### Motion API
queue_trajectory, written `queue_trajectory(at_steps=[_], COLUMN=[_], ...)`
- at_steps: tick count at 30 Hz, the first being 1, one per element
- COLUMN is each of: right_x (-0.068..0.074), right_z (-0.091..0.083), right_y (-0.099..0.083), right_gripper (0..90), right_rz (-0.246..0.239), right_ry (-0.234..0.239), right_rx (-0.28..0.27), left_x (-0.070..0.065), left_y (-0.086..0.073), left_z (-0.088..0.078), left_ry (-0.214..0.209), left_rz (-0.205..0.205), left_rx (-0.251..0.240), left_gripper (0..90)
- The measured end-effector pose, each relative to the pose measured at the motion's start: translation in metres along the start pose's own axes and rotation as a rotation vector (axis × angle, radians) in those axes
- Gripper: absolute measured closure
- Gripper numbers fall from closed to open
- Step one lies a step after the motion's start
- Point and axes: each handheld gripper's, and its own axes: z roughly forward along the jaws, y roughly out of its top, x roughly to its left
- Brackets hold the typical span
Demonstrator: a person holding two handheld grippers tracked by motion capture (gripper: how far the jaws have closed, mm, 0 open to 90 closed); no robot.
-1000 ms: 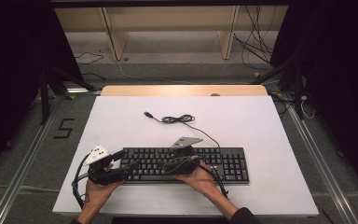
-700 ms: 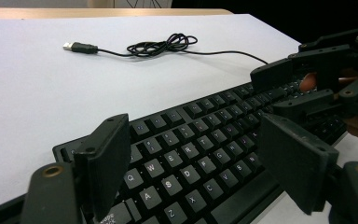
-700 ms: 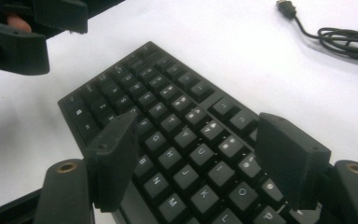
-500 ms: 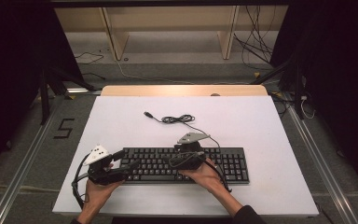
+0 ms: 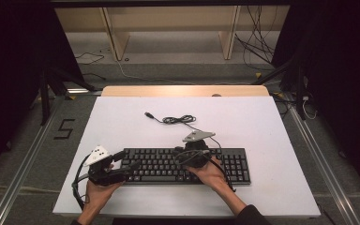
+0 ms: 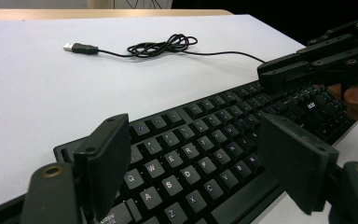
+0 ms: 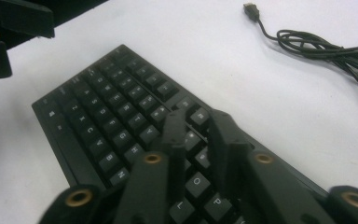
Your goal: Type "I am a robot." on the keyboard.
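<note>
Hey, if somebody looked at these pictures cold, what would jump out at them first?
Probably the black keyboard lying near the front edge of the white table, with a hand-held gripper at each end. The left gripper holds its jaws wide over the keyboard's left end, while the right gripper has its jaws nearly together, having just been closing, low over the keys with nothing between them. Behind the keyboard its cable lies in a loose bundle.

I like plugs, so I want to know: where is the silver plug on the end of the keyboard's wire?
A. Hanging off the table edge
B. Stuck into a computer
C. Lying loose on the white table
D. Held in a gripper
C. The plug lies bare on the white table, past the coiled wire and the keyboard, with nothing holding it.
</note>
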Motion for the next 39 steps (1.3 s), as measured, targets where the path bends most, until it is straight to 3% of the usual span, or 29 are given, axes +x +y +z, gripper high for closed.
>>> queue_trajectory(at_steps=[9,26,39], right_x=[-0.002,0.003,0.006], right_z=[0.002,0.018,0.025], right_y=[-0.004,-0.014,-0.018], right_gripper=[90.0,90.0,90.0], right_rz=[0.000,-0.010,-0.034], right_ry=[-0.014,-0.026,-0.050], right_rx=[0.035,0.119,0.142], left_x=[0.000,-0.001,-0.001], left_y=[0.000,0.000,0.000], left_z=[0.000,0.000,0.000], left_ry=[-0.002,-0.008,-0.008], left_rz=[0.002,0.005,0.007], left_rx=[-0.002,-0.007,-0.006], left_gripper=[25.3,25.3,25.3])
